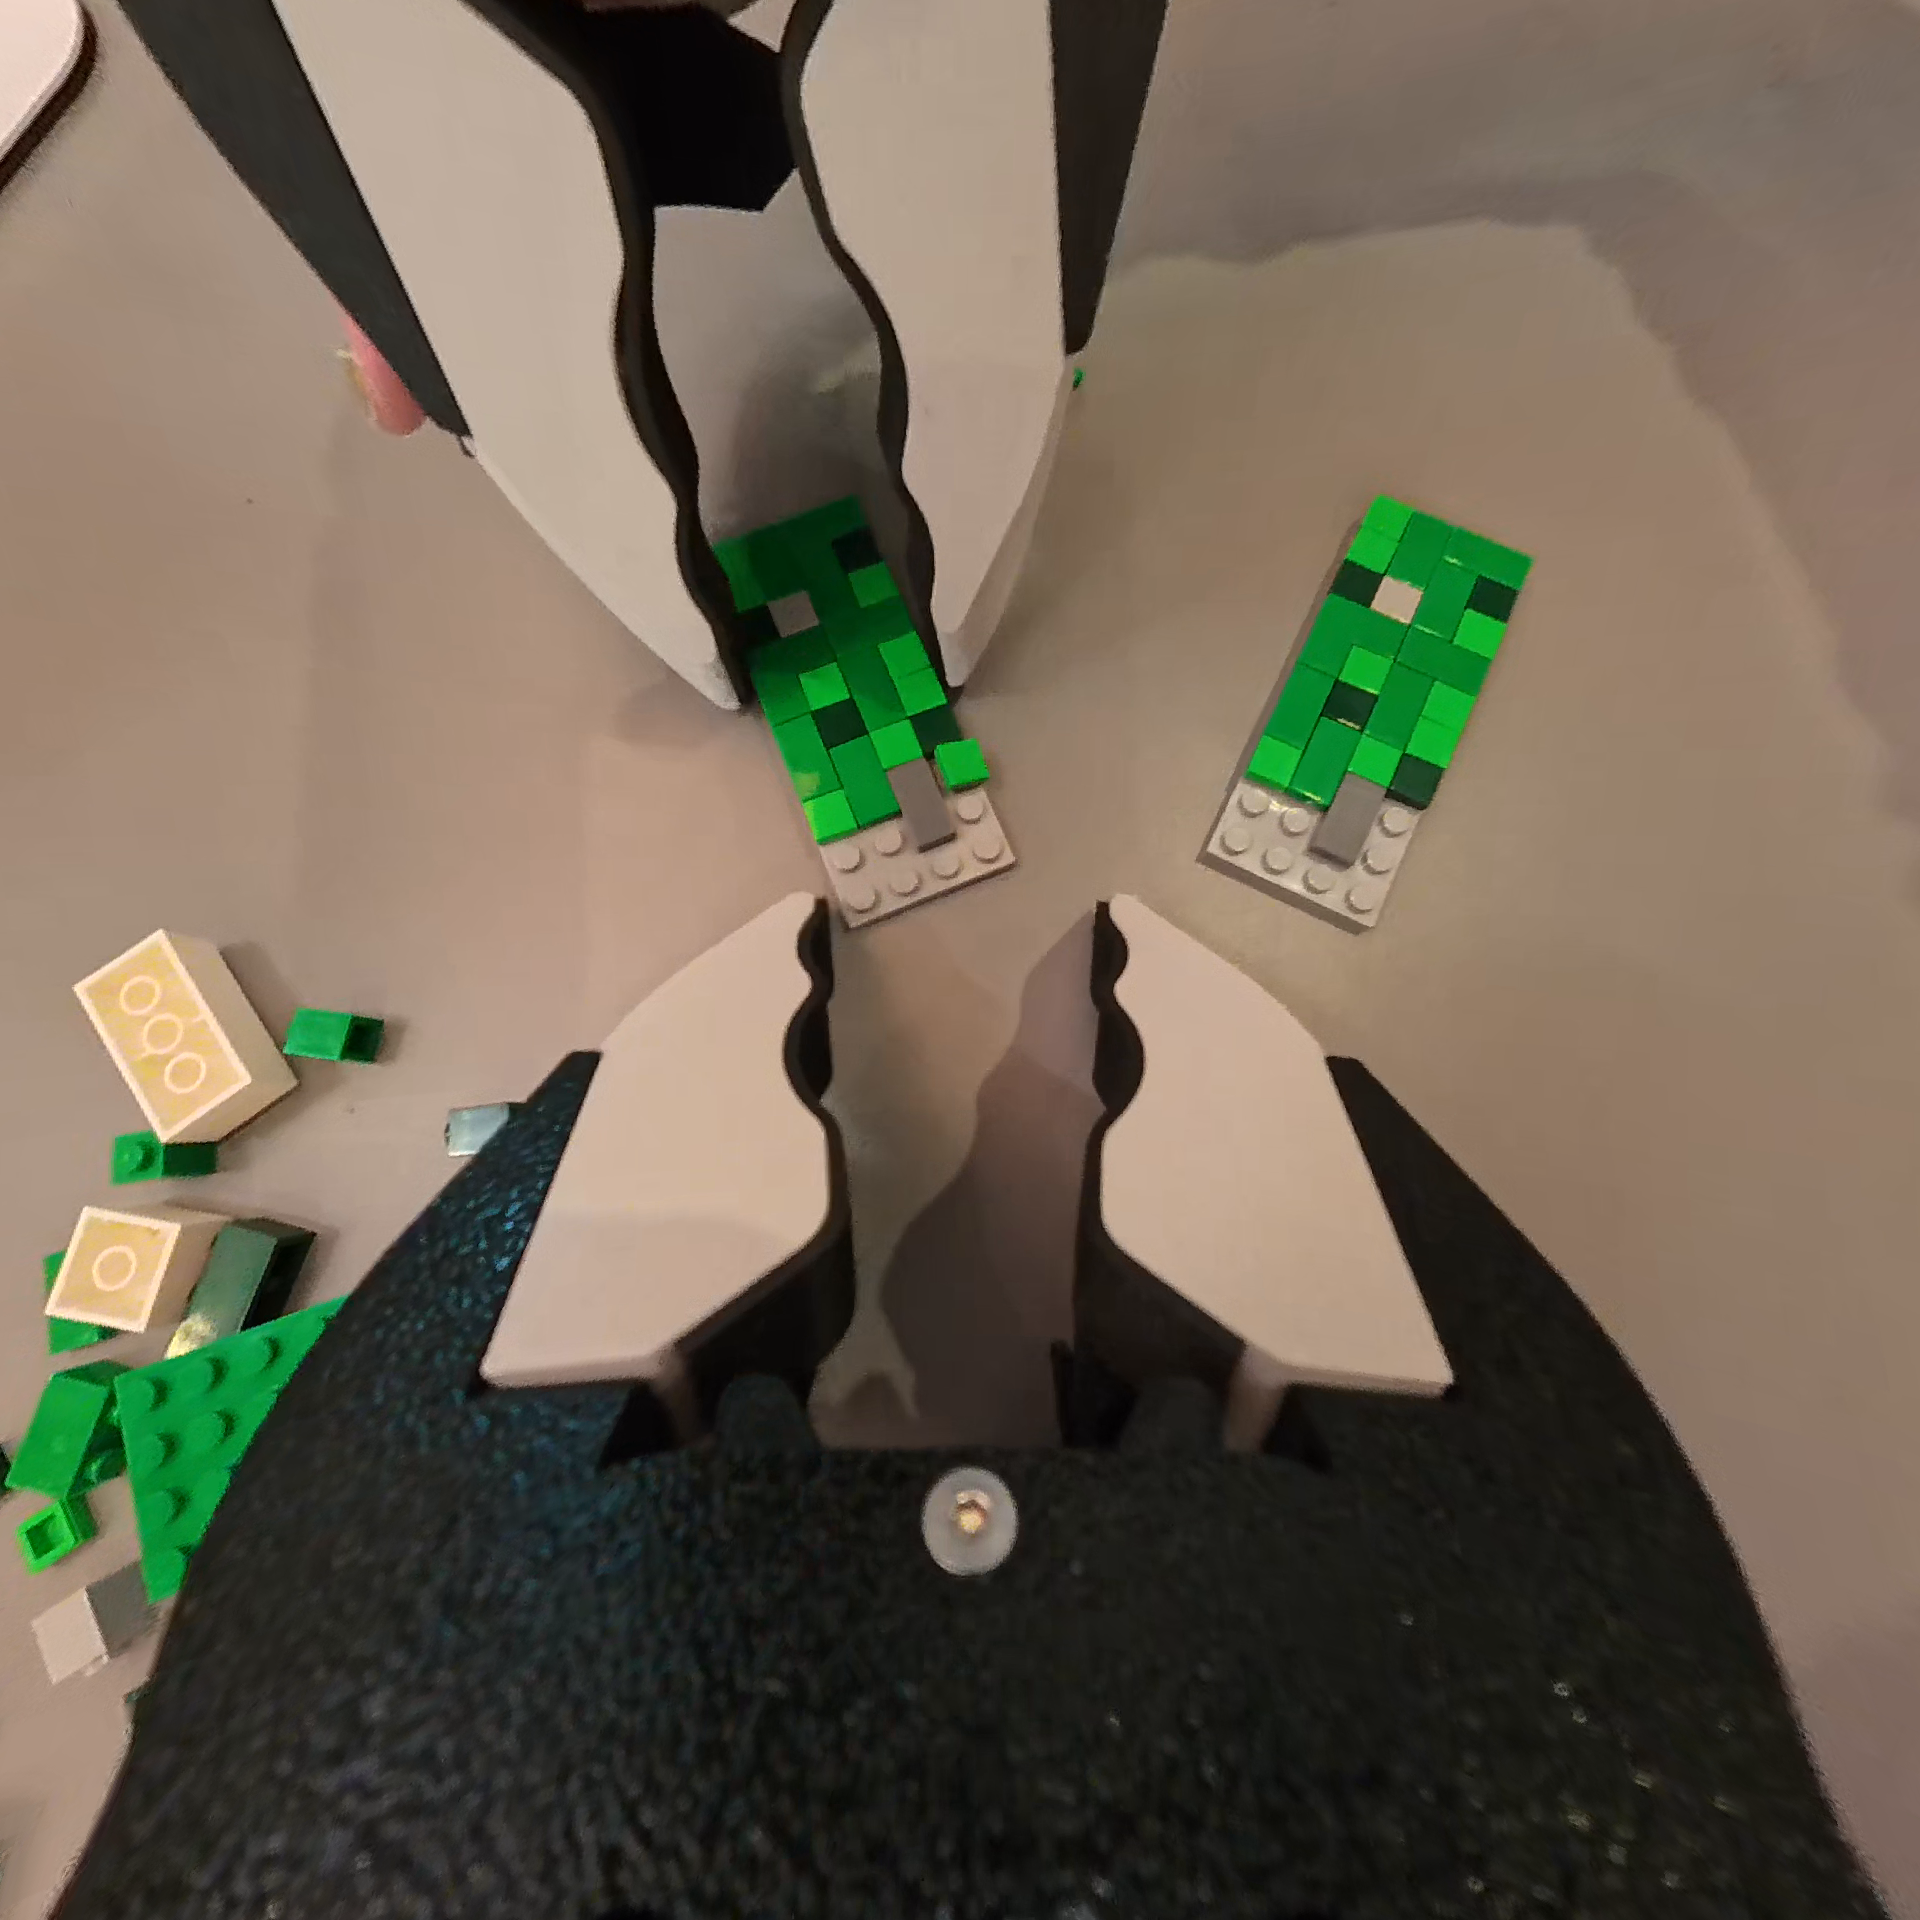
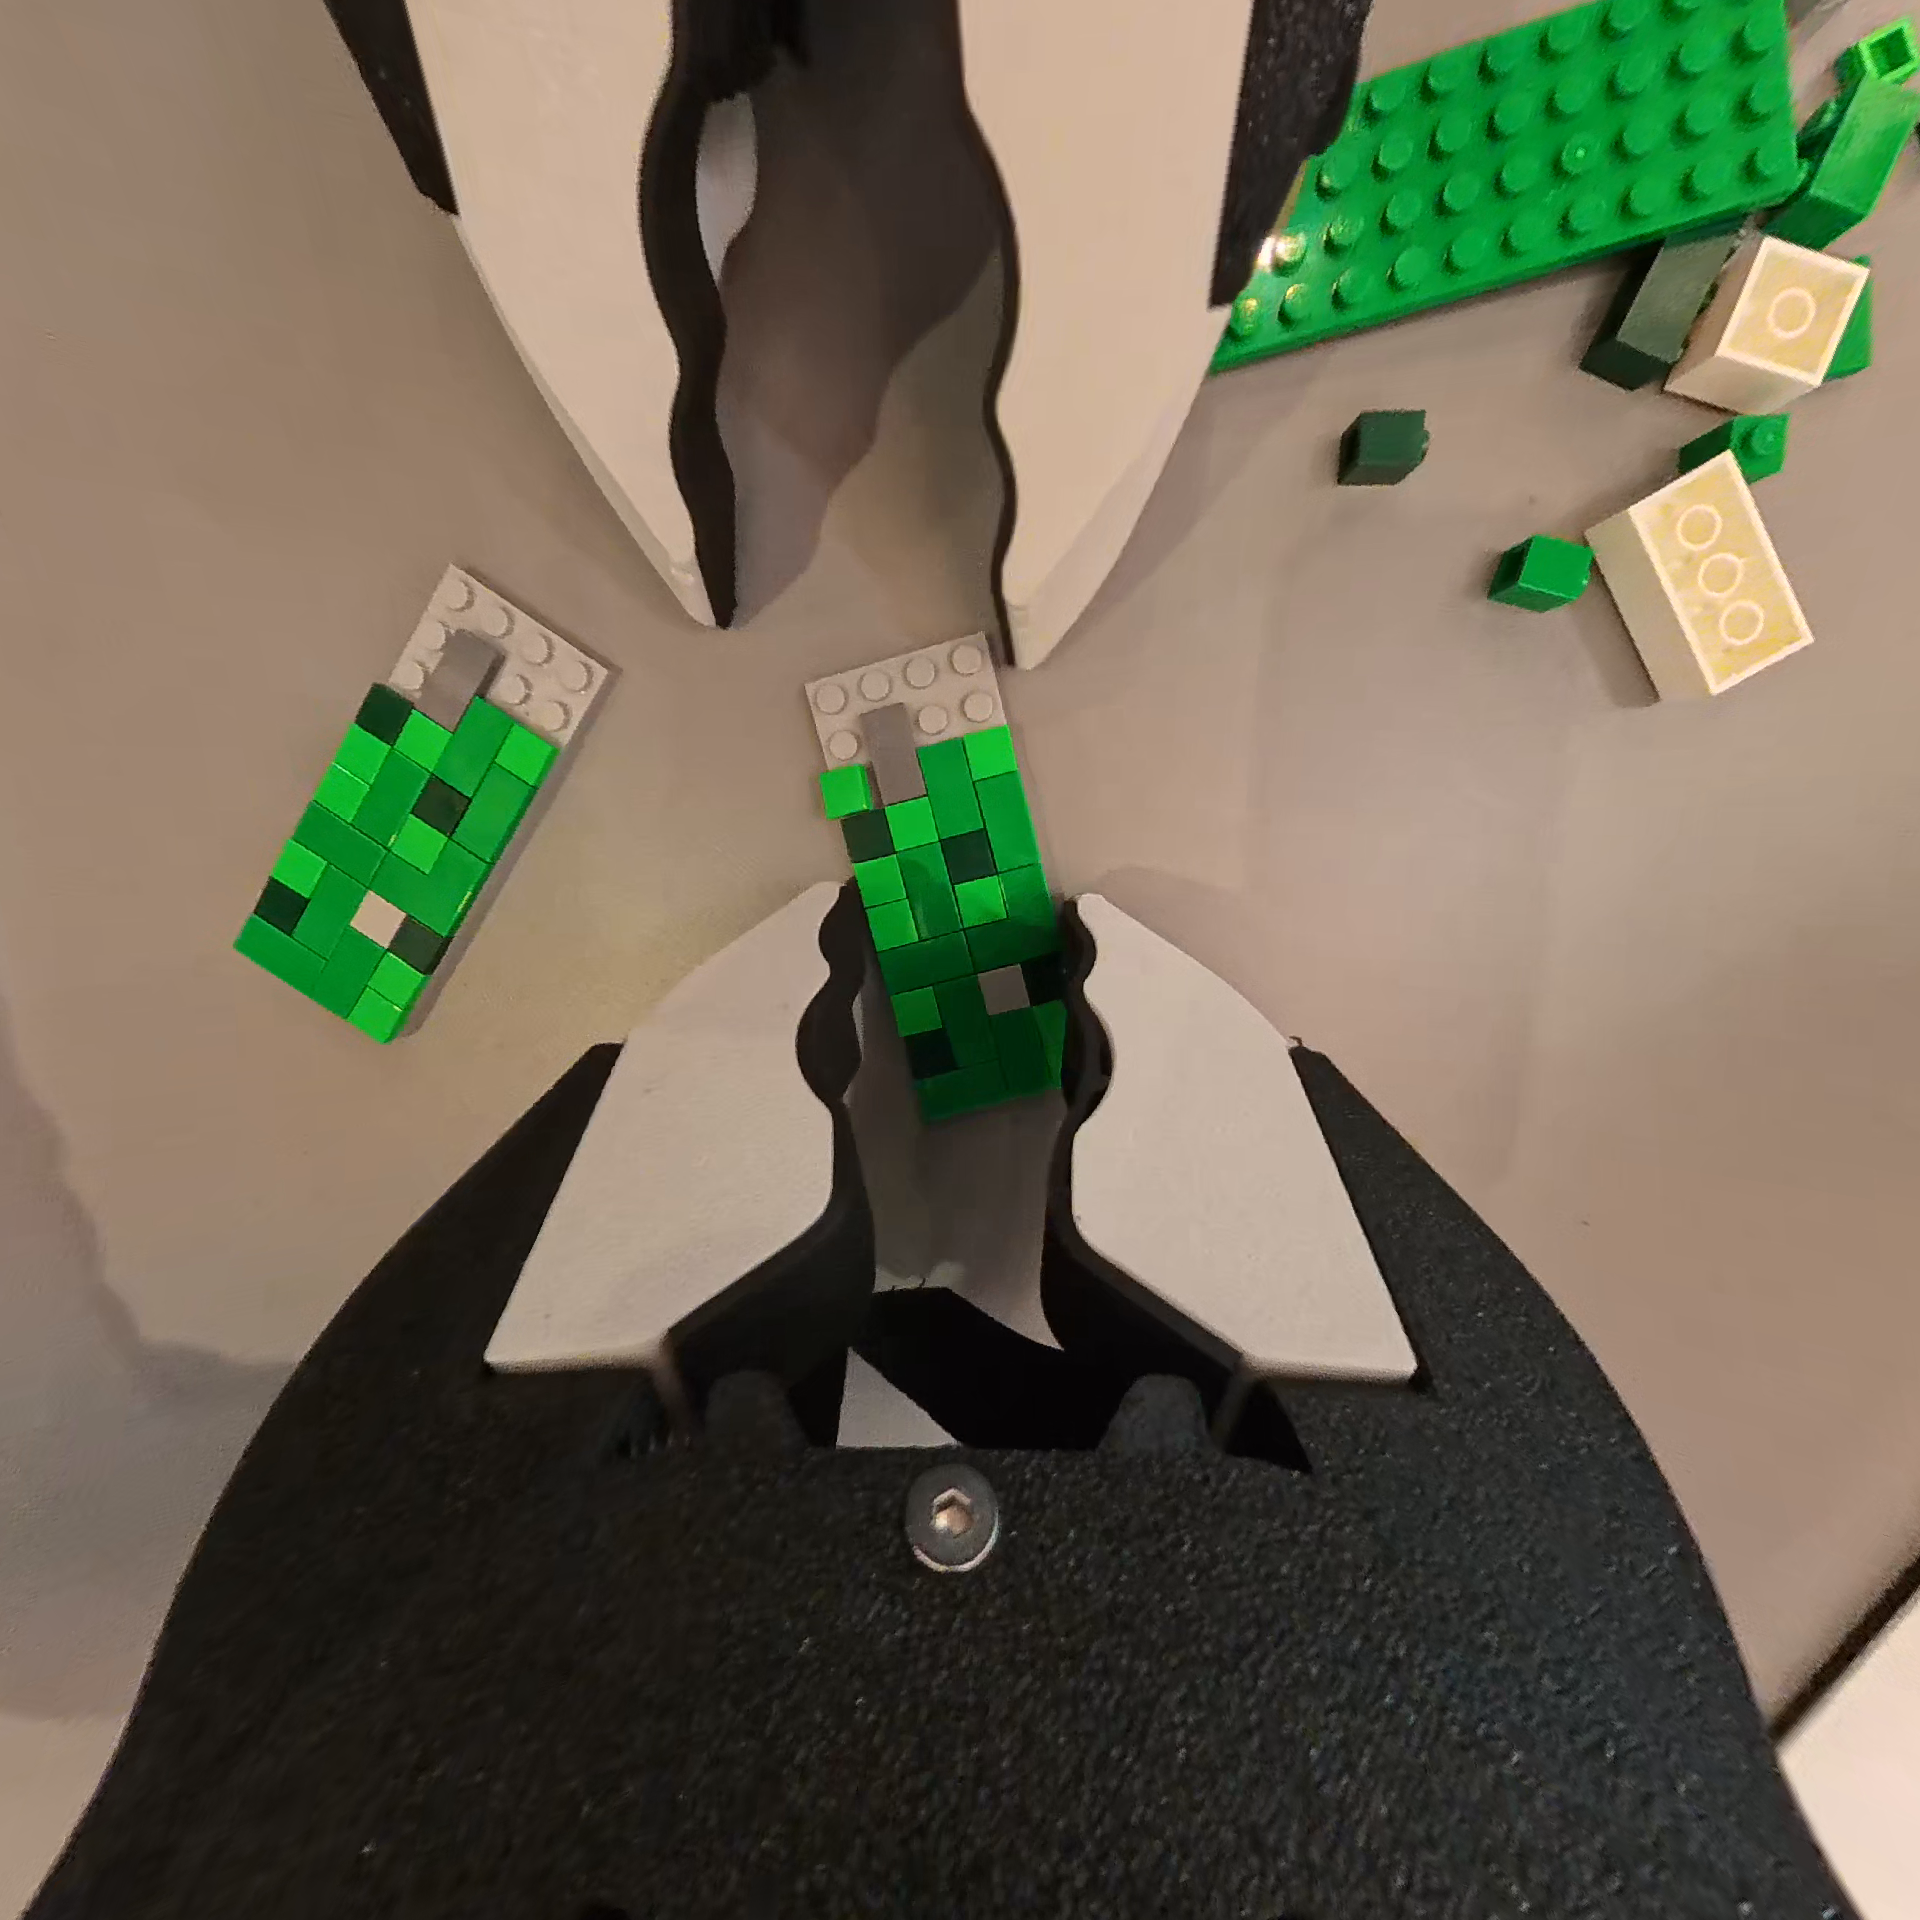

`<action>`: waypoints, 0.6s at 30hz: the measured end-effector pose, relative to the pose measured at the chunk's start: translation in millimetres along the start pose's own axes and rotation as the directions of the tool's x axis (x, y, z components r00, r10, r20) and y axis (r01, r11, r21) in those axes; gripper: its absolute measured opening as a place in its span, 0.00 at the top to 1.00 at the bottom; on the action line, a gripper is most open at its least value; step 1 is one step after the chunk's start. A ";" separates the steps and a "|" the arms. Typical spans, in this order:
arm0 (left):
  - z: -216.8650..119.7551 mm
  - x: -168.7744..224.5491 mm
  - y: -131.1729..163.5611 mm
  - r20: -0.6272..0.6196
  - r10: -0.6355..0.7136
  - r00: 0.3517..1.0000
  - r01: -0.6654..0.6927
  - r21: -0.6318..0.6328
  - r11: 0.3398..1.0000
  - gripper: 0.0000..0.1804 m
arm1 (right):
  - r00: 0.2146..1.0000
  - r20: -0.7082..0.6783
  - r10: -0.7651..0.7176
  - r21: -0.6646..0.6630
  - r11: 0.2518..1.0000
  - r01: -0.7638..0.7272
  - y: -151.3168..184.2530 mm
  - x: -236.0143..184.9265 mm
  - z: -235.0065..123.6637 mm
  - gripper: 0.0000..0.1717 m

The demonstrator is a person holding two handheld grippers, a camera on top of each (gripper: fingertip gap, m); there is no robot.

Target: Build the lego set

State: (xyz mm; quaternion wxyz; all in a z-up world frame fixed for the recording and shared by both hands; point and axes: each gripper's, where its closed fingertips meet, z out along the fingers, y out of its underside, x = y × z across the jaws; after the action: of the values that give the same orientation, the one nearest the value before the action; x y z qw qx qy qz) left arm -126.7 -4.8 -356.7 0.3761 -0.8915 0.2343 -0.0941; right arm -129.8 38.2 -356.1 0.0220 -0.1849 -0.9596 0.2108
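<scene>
1. Currently the right gripper straddles the green-tiled plate, which lies flat on the table. Its fingers are closed onto the plate's two long edges.
2. The plate sits slightly skewed between those fingers. The tiled end is deep between the pads and the bare grey studded end sticks out past the fingertips.
3. A loose tile sits askew at the plate's edge, beside the grey strip and just beyond the fingertips.
4. The left gripper is spread and empty. It hovers just short of the plate's studded end, with one fingertip near a corner, and faces the right gripper.
5. A second plate with similar tiles lies apart to one side, touched by neither gripper.
6. Loose bricks and a green baseplate lie well apart from both grippers.
</scene>
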 end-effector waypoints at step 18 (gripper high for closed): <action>-32.7 -15.6 -34.9 0.516 0.622 0.588 -0.721 -0.014 0.693 0.78 | 0.998 -0.021 0.065 0.186 0.981 -0.060 -22.4 -7.8 -31.8 0.80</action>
State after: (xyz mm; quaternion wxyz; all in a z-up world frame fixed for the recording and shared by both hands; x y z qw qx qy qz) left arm -139.4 3.6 -308.8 0.5152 -0.6870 0.4425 0.2584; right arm -126.4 29.1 -317.6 0.0455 -0.2150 -0.9292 0.2971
